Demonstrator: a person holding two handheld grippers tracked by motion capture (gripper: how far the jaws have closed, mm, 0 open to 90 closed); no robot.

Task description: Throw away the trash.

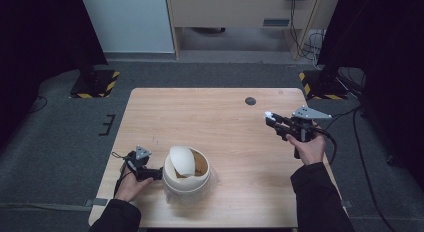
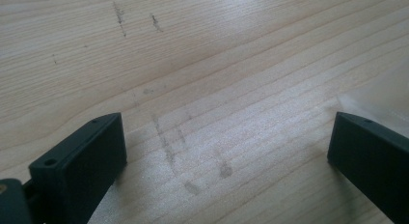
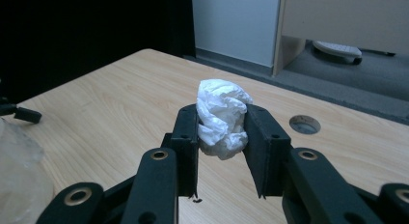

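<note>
Overhead, pale wooden table (image 1: 225,117), grey carpet (image 1: 60,142), right gripper (image 1: 270,117) pinching crumpled tissue (image 3: 221,119)

Matt pale wood-grain table (image 1: 235,137) w/ scuffs; crumpled white paper wad (image 3: 221,119); tongs' pads (image 3: 187,137) matt black plastic.

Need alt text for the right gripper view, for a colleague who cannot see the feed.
The right gripper pinches a crumpled white paper wad between its two black jaws, held above the light wooden table. Beyond it, a round cable hole sits in the tabletop, with grey carpet and pale furniture behind.
</note>
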